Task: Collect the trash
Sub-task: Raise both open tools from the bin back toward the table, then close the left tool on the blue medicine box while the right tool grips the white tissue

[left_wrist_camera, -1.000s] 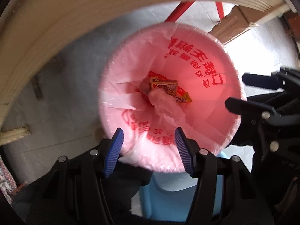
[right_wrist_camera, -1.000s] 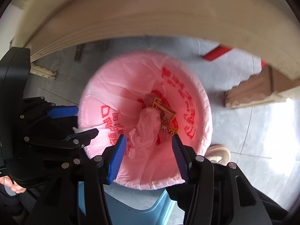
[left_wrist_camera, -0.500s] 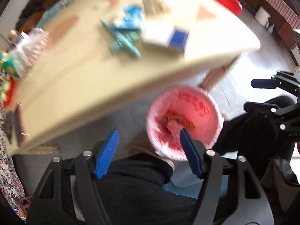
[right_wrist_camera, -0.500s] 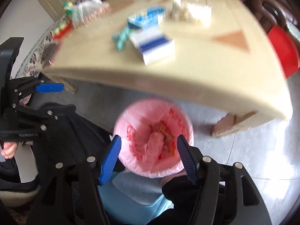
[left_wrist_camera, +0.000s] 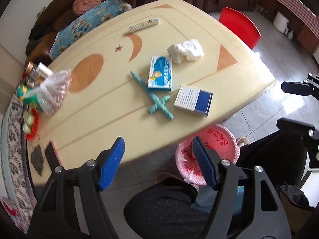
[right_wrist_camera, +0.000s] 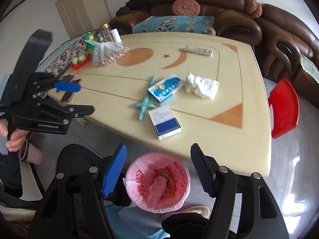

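Note:
The pink-lined bin (left_wrist_camera: 219, 137) (right_wrist_camera: 139, 177) stands on the floor under the near edge of the cream table (left_wrist_camera: 99, 109) (right_wrist_camera: 229, 91), with wrappers and a pink bag inside. On the table lie a crumpled white tissue (left_wrist_camera: 186, 50) (right_wrist_camera: 201, 85), a light blue box (left_wrist_camera: 160, 73) (right_wrist_camera: 166, 88), a white and dark blue box (left_wrist_camera: 194, 100) (right_wrist_camera: 164, 123) and a teal twisted wrapper (left_wrist_camera: 157, 99) (right_wrist_camera: 144, 104). My left gripper (left_wrist_camera: 157, 141) (right_wrist_camera: 85, 98) hangs open above the table edge, holding nothing. My right gripper (right_wrist_camera: 159, 147) (left_wrist_camera: 283, 105) is over the bin, its jaws opening with nothing between them.
A remote control (left_wrist_camera: 143, 24) lies at the table's far side. A clear bag of nuts (left_wrist_camera: 53, 91), bottles and a phone (right_wrist_camera: 70, 91) crowd the left end. A red stool (left_wrist_camera: 239, 26) and a brown sofa (right_wrist_camera: 219, 10) stand beyond. A person's dark-clad knee (left_wrist_camera: 165, 205) is below the grippers.
Both grippers have risen from just over the bin's mouth to above table height, bringing the table top into view. Both pairs of jaws stand wider than before.

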### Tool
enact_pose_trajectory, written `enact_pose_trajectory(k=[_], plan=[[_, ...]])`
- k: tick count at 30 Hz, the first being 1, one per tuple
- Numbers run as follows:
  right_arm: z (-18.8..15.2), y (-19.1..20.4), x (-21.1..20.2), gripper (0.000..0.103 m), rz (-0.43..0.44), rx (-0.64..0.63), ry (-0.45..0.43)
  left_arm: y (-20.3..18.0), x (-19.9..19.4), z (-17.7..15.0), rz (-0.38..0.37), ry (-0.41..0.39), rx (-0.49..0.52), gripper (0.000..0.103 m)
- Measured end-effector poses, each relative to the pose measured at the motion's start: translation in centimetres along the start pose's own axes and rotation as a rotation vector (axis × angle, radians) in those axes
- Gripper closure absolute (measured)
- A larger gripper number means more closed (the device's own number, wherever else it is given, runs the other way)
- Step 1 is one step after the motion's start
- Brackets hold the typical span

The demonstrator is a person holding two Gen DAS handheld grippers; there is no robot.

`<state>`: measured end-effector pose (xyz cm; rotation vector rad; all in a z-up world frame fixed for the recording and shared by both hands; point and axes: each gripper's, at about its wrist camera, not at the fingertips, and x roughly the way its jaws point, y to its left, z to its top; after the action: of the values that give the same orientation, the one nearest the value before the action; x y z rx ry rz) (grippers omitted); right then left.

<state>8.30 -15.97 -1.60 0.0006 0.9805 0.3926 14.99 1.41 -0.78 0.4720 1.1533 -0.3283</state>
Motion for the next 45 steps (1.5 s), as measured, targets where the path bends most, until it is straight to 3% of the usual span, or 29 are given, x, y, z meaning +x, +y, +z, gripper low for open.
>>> enact_pose_trajectory(k=[6,19,32,45], plan=[[1.4,-0.7,-1.3,0.029,-0.02,-0.009,-0.028,0.0,0.3,2.8,0.016,0.016,0.046,0.032],[6.0,-6.6,1.2,0.029,-0.053,0.047,-0.015,0.1,6.5,8.2,0.001,0.105,0.087,0.028],[11.2,-10.8,7.5,0.029,-0.053,0.067,0.042,0.6,11.7,11.2,-0.034,0.168,0.079,0.028],[14.2,-15.9,17.0,0.029,0.04,0.192,0.201,0.1,17.1,13.8,-0.062,0.23,0.098,0.028]])
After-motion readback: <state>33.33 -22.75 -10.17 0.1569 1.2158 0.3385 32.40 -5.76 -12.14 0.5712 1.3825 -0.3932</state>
